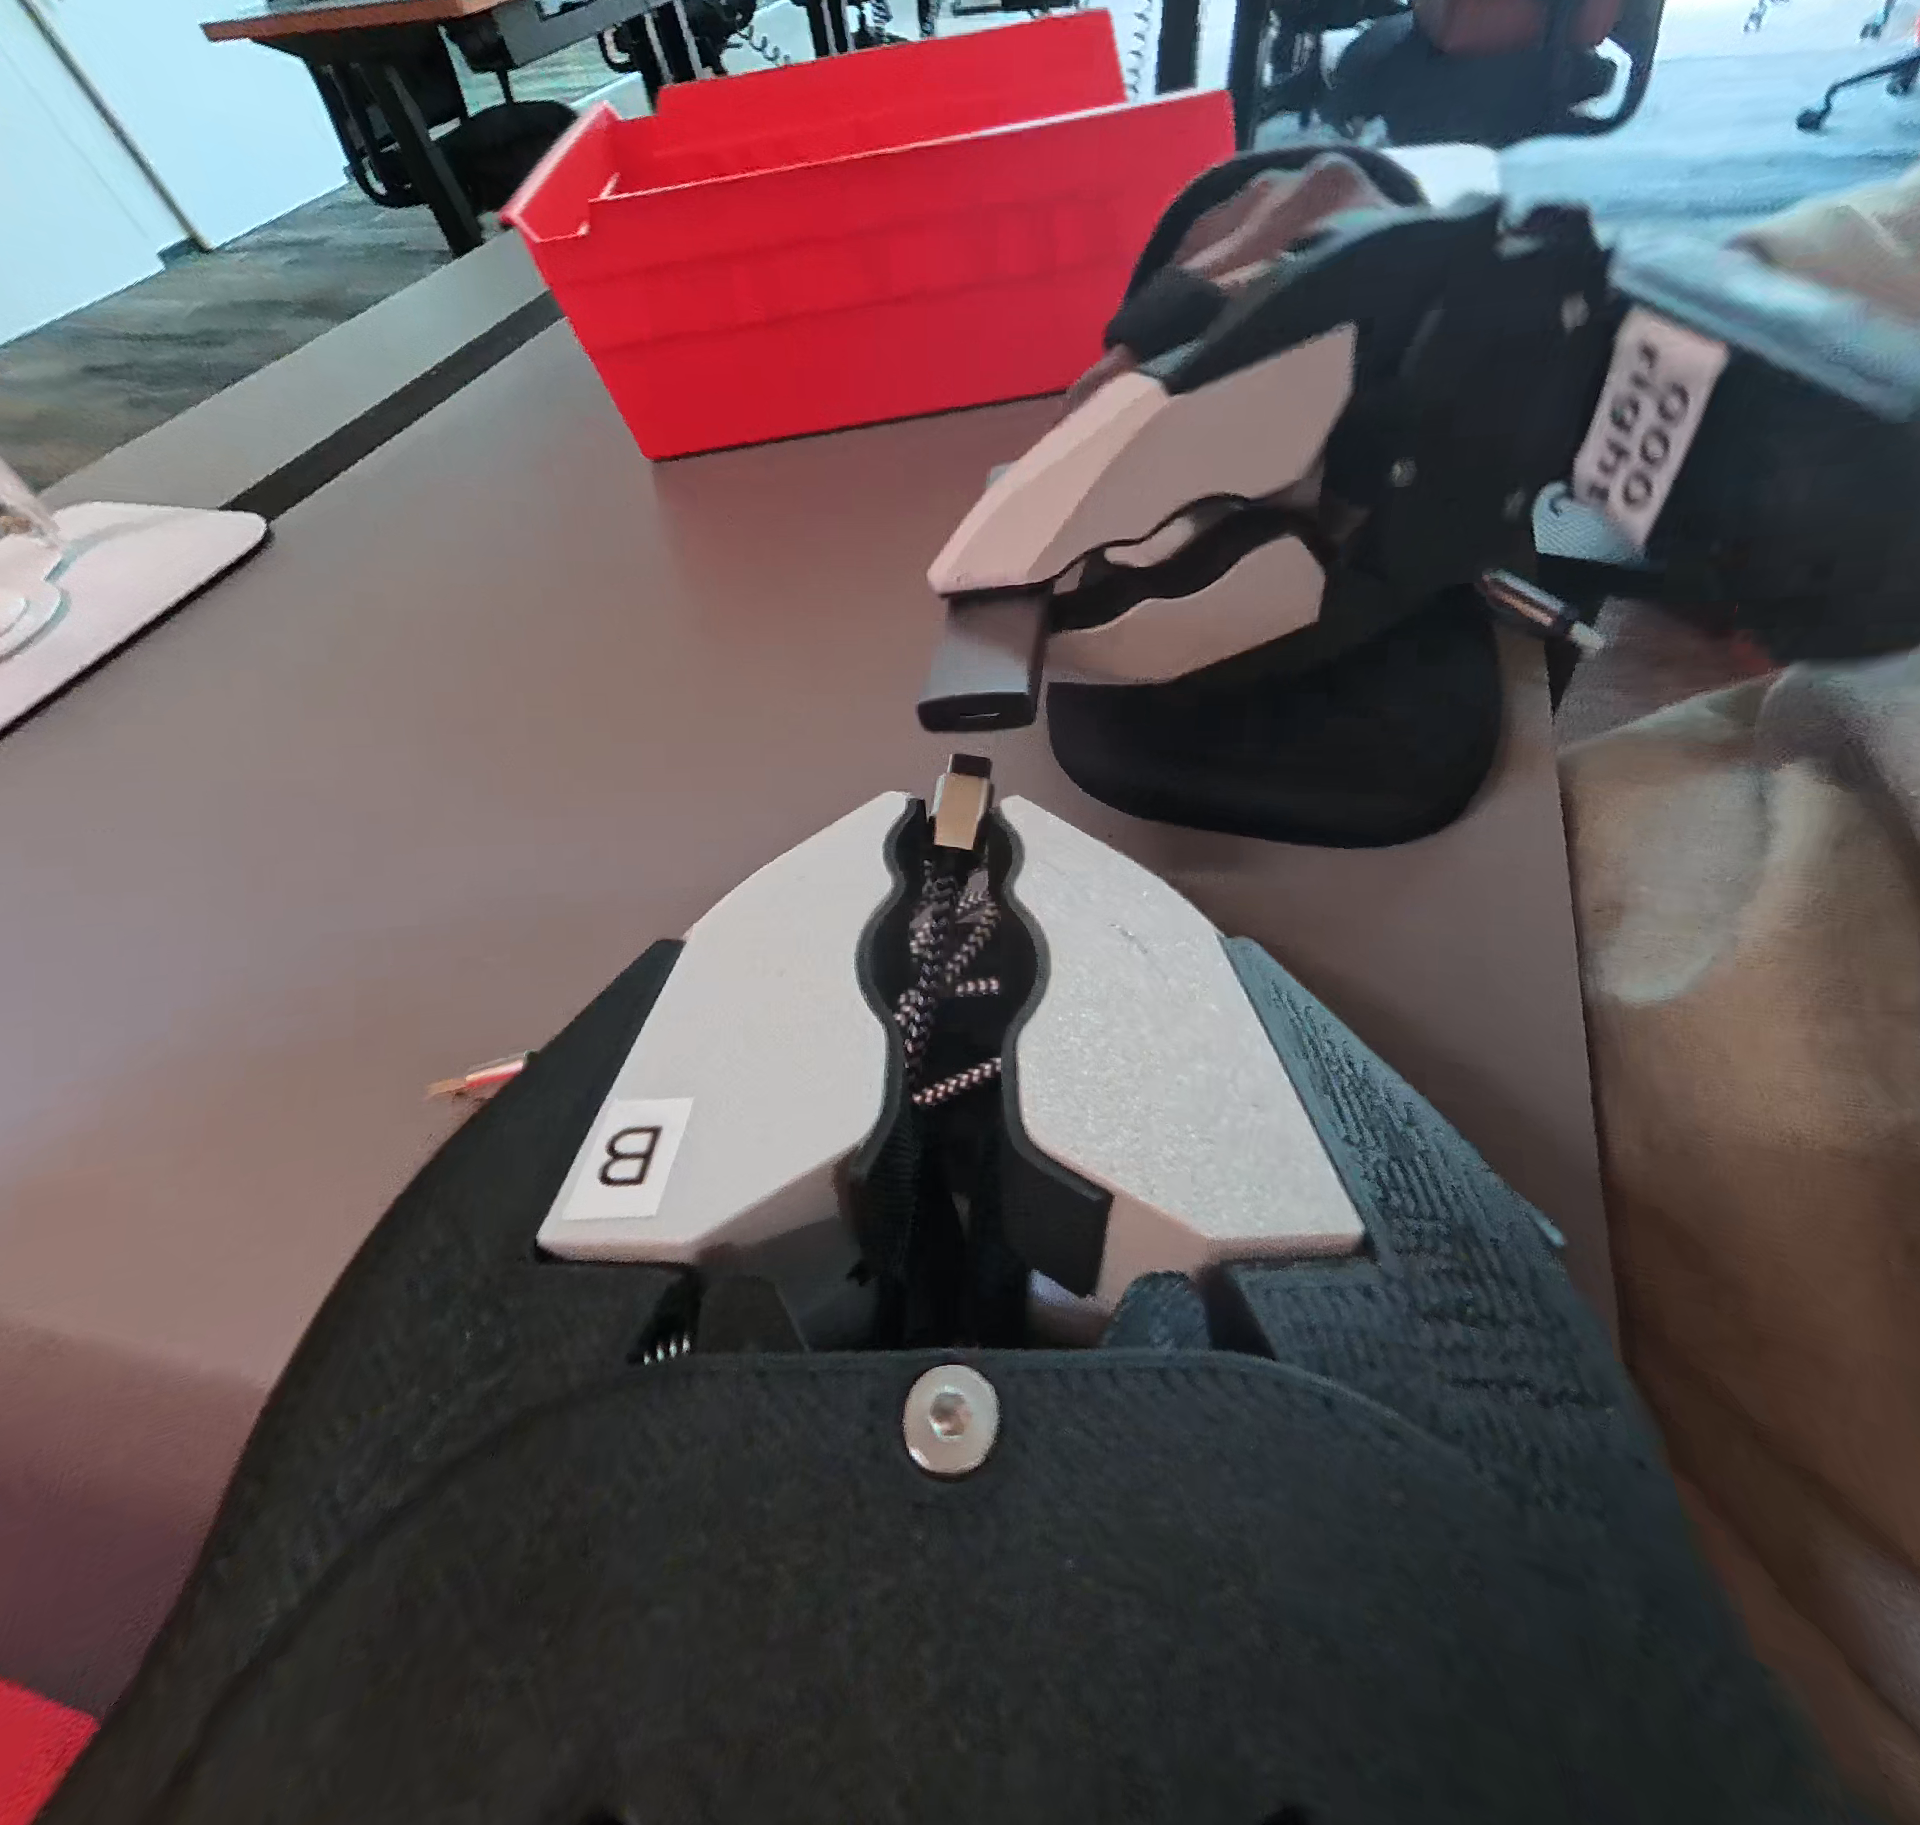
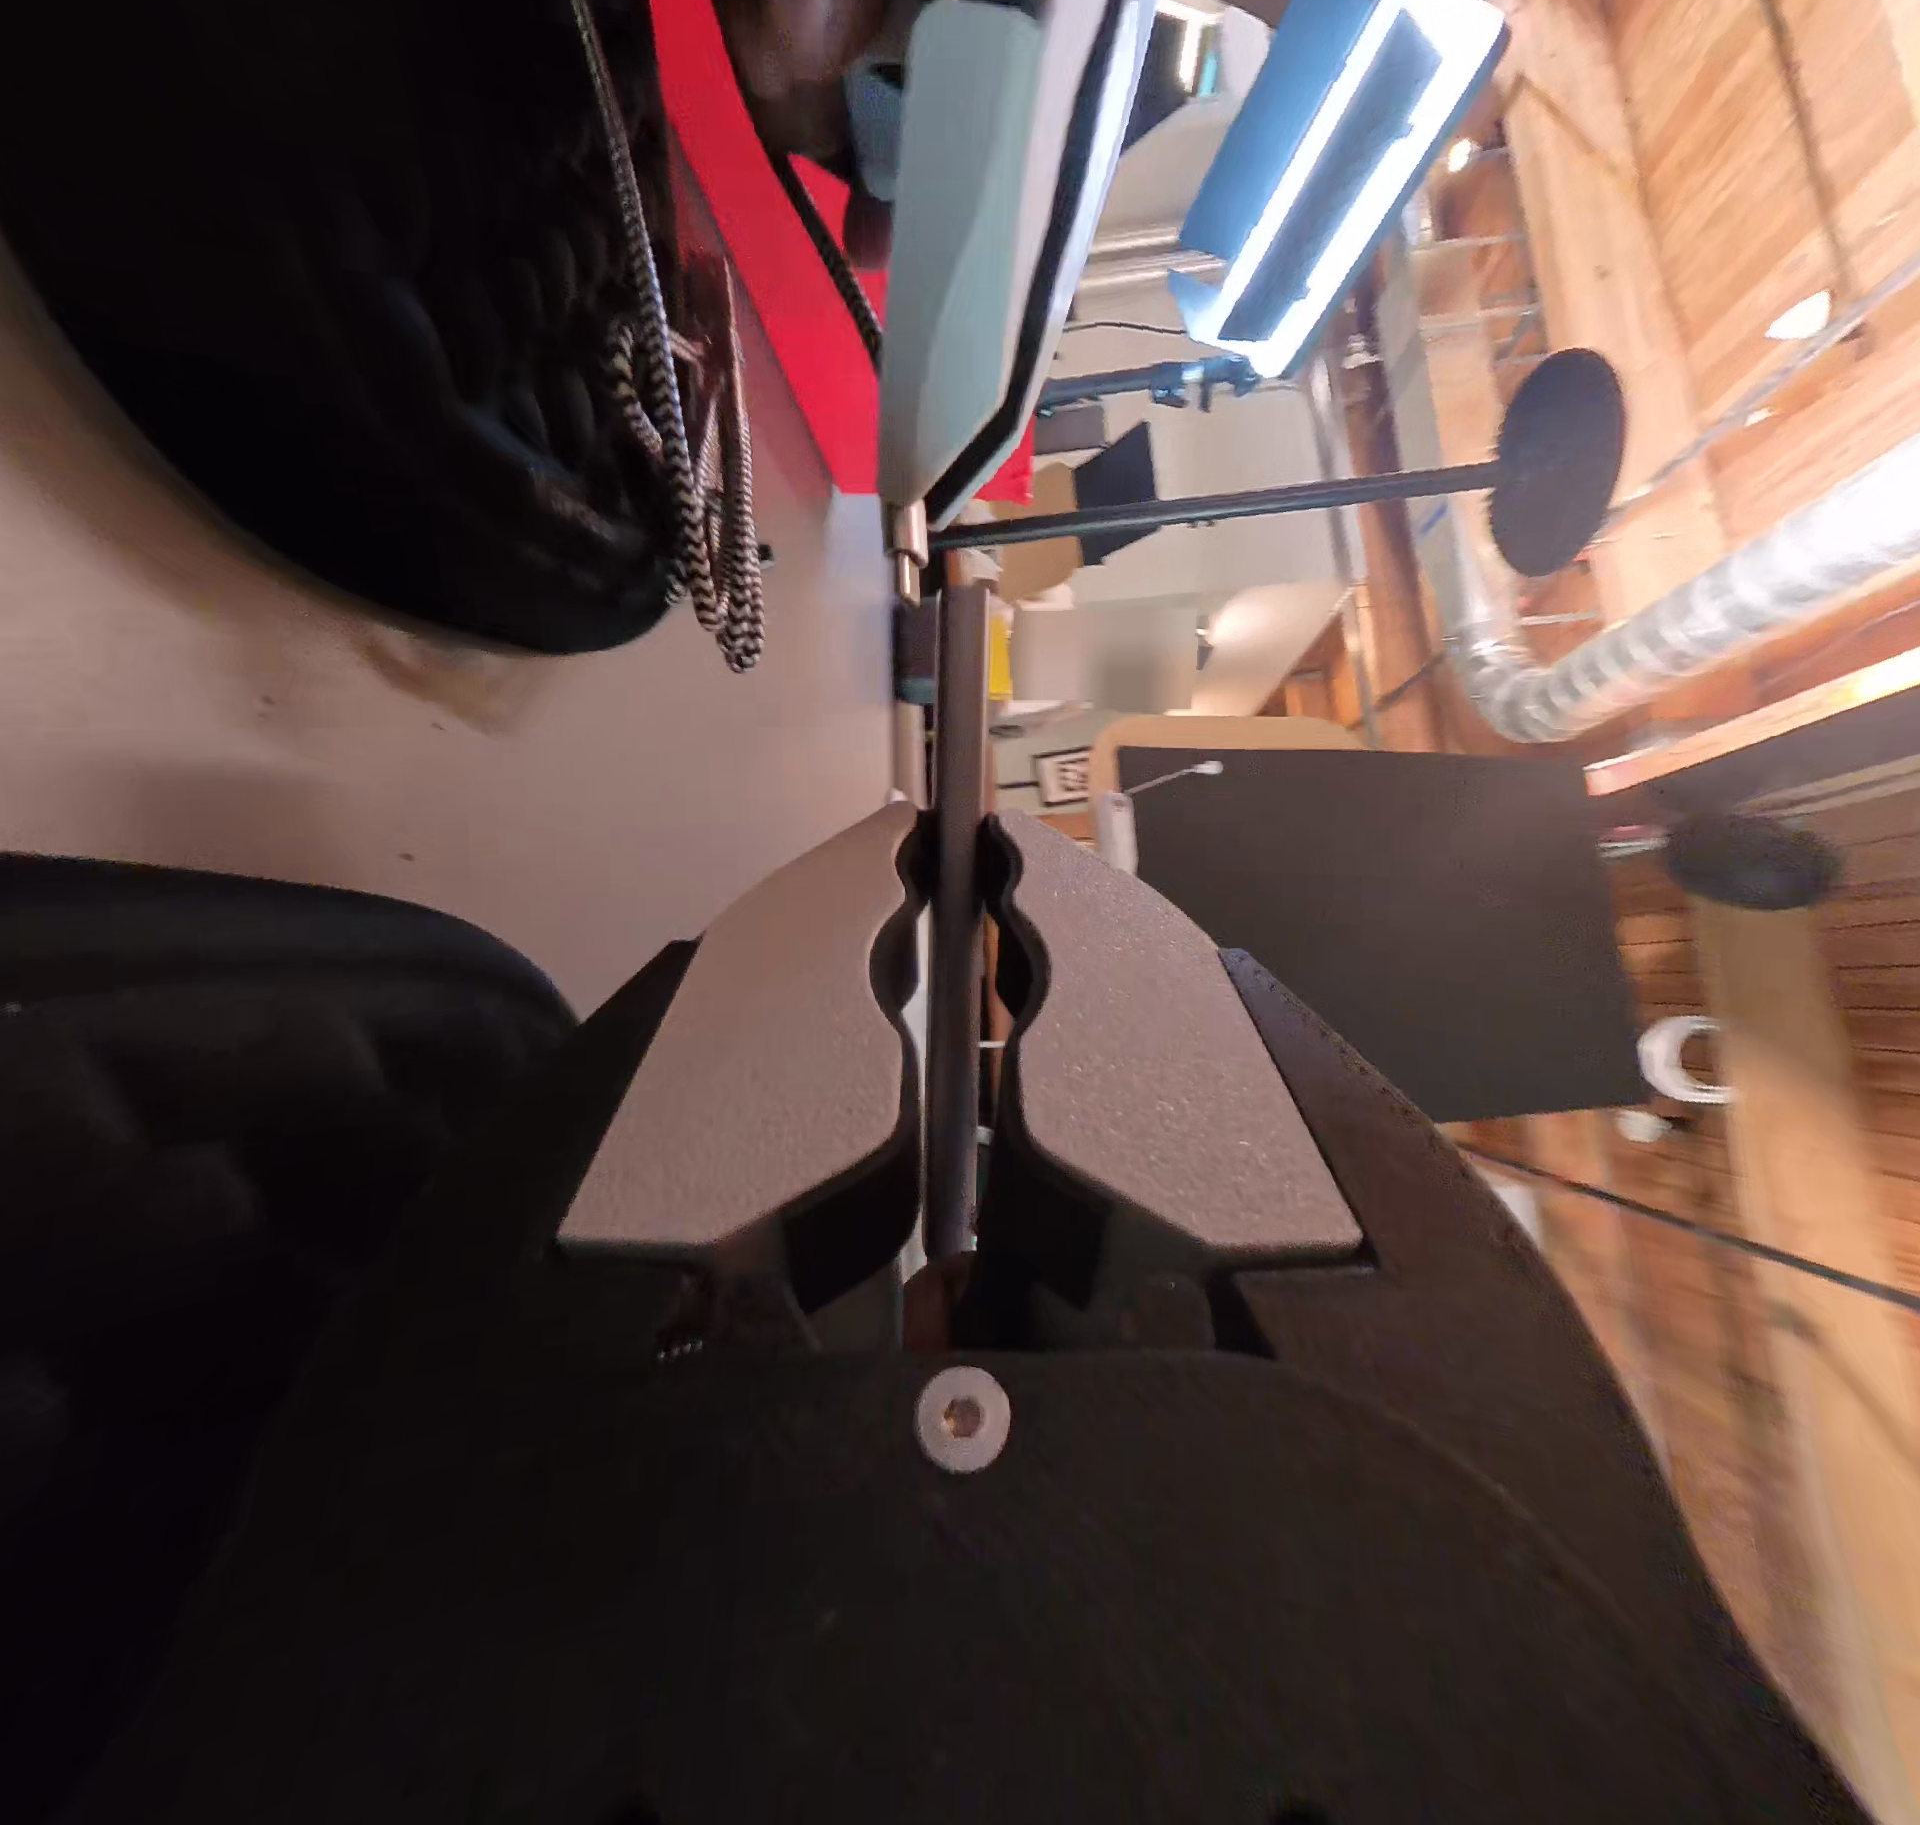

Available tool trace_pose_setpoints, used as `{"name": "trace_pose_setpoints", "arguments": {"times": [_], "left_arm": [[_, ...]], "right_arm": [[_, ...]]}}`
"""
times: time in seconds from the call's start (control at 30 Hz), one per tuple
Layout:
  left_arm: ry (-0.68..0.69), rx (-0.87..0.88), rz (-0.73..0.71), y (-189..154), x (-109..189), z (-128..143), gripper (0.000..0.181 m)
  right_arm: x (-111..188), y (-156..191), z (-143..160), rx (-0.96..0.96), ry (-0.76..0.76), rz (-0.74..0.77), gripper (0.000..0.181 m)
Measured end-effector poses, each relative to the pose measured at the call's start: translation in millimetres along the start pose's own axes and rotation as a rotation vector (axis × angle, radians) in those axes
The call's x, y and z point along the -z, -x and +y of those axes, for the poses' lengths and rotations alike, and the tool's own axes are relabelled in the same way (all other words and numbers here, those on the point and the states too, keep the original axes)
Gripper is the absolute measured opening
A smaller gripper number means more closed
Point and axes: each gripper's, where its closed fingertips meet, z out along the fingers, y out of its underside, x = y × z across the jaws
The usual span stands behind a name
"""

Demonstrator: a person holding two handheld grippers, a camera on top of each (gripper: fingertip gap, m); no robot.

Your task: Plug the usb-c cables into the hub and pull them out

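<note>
Near the dark brown worktop [image 1: 436,736]'s far edge stands an open red plastic bin [image 1: 883,300], and in front of it the left gripper [image 1: 961,819], its grey fingers closed, pinches the silver metal plug of a black-and-white braided usb-c cable [image 1: 961,809] at its tips, the cord bunched back between them. Just beyond the plug, apart from it, the port of the slim dark grey hub [image 1: 982,669] faces it, clamped between the closed fingers of the right gripper [image 2: 956,830] above a black zip case [image 1: 1278,736] by the worktop's right edge
</note>
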Motion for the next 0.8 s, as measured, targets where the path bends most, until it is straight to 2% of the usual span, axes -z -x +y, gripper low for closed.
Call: {"name": "trace_pose_setpoints", "arguments": {"times": [0.1,0.23,0.8], "left_arm": [[-0.012,0.060,-0.015,5.3,2.1,-2.0,0.009],[-0.028,0.097,-0.011,7.8,3.9,-3.1,0.009],[-0.050,0.104,0.012,5.5,5.2,-5.0,0.009]], "right_arm": [[-2.9,-2.9,-1.3,0.110,0.032,0.054,0.008],[-5.5,-4.6,0.3,0.162,0.045,0.067,0.008],[-8.5,-3.4,-6.8,0.169,0.023,0.064,0.008]]}}
